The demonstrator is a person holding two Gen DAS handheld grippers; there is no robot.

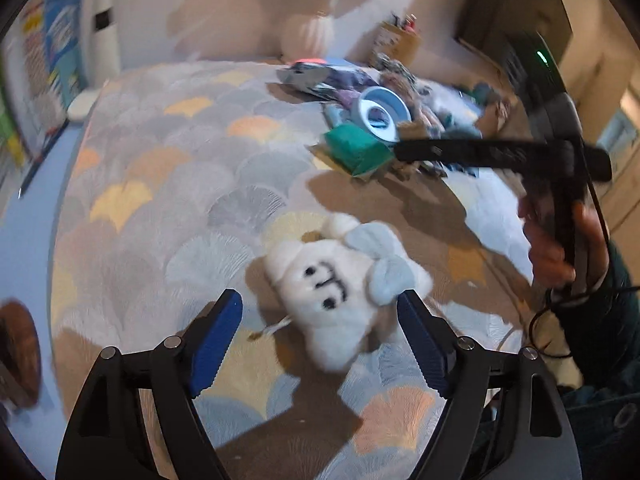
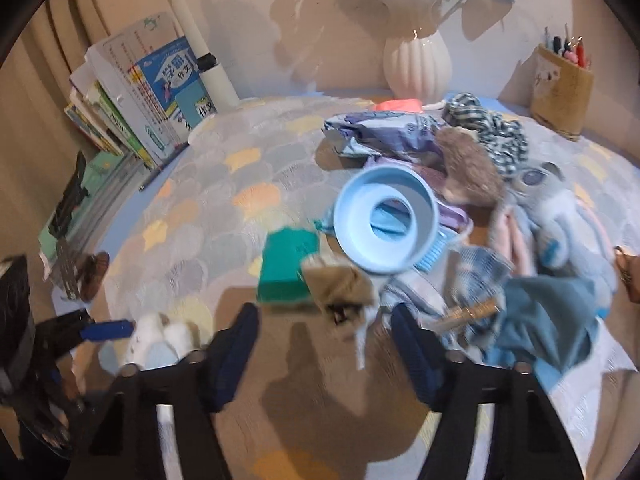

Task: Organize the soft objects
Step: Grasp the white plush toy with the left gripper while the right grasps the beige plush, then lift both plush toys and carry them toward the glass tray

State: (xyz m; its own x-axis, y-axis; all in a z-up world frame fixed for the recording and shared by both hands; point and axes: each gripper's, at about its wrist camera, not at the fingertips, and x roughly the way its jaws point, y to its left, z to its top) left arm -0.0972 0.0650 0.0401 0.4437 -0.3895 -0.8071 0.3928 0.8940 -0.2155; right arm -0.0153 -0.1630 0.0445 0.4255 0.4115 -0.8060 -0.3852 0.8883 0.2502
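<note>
A white plush toy [image 1: 340, 292] with a pale blue bow and a stitched face lies on the patterned mat [image 1: 180, 168]. My left gripper [image 1: 320, 300] hovers over it, open, its blue pads on either side without touching. In the right wrist view my right gripper [image 2: 325, 314] is open over the mat. A small tan soft item [image 2: 340, 284] with a white tag sits just beyond its fingertips. Behind that is a heap of soft things: a brown furry plush [image 2: 468, 168], a checked cloth [image 2: 492, 128], a grey-blue plush [image 2: 560, 216] and a blue cloth [image 2: 552, 320].
A green block [image 2: 286, 266] and a light blue plastic ring [image 2: 384, 220] lie in front of the heap. A white vase [image 2: 418, 64], a woven pen holder [image 2: 560, 88] and leaning books [image 2: 152, 92] line the back. A hand [image 1: 560, 248] holds the right gripper.
</note>
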